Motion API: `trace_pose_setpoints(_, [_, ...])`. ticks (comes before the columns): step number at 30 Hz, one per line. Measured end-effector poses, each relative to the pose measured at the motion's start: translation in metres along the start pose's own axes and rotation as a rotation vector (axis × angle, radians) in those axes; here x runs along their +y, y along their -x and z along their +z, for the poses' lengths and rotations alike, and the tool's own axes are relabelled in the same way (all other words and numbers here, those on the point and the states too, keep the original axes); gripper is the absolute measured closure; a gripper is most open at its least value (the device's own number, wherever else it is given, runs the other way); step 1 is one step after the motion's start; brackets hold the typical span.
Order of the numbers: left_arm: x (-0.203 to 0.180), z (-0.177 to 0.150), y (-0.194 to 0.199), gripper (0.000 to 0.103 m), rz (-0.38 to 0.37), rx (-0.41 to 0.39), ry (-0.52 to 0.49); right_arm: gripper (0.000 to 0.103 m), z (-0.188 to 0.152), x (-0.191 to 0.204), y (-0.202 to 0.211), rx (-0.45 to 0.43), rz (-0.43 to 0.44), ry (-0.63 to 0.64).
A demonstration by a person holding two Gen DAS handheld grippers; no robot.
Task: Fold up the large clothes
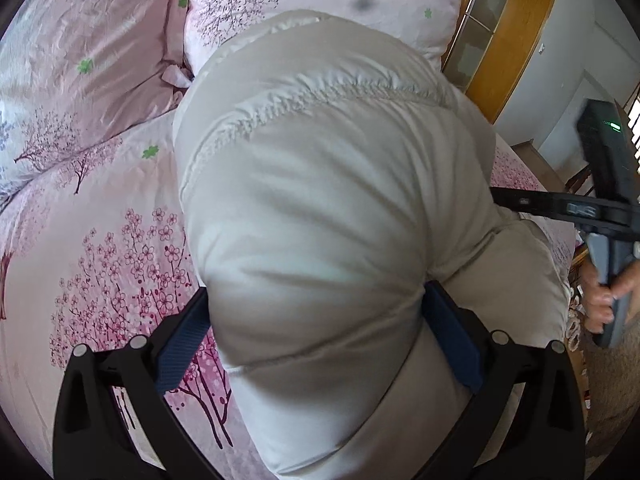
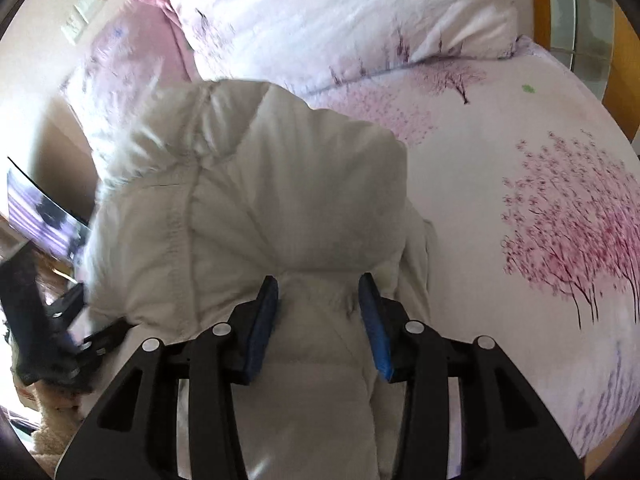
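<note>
A puffy cream down jacket (image 1: 320,200) lies bunched on the bed with pink blossom bedding (image 1: 100,240). My left gripper (image 1: 316,308) has its blue pads on either side of a thick fold of the jacket and grips it. In the right wrist view the same jacket (image 2: 248,208) rises in a mound, and my right gripper (image 2: 318,304) is shut on a bunch of its fabric. The right gripper also shows in the left wrist view (image 1: 600,208), held by a hand at the jacket's right edge.
Pink flowered pillows (image 1: 312,4) lie at the head of the bed beyond the jacket. A wooden frame with glass (image 1: 504,32) stands at the right. A dark screen (image 2: 44,216) sits at the left in the right wrist view. The flat bed cover (image 2: 520,200) stretches right of the jacket.
</note>
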State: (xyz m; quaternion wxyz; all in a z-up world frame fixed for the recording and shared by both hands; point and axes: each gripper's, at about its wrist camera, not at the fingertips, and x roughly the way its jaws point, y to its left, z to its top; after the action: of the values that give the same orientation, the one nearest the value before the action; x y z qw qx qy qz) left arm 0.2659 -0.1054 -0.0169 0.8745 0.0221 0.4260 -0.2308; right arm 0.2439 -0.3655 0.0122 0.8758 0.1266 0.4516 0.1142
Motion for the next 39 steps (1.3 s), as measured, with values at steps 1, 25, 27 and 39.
trace_pose_setpoints(1, [0.000,-0.001,0.000,0.002,-0.003,0.001,0.001,0.060,-0.004,0.005,0.007,-0.018,-0.006,0.025])
trace_pose_setpoints(25, [0.057,0.001,0.040,0.002,-0.162,-0.055,0.156,0.022,-0.014,-0.051,0.025,0.002,0.201,-0.234])
trace_pose_setpoints(27, [0.065,0.002,0.040,0.002,-0.168,-0.050,0.181,0.019,-0.016,-0.064,0.018,0.039,0.234,-0.287])
trace_pose_setpoints(39, [0.089,0.001,0.031,0.002,-0.320,-0.026,0.279,0.013,-0.010,-0.073,-0.025,0.197,0.449,-0.360])
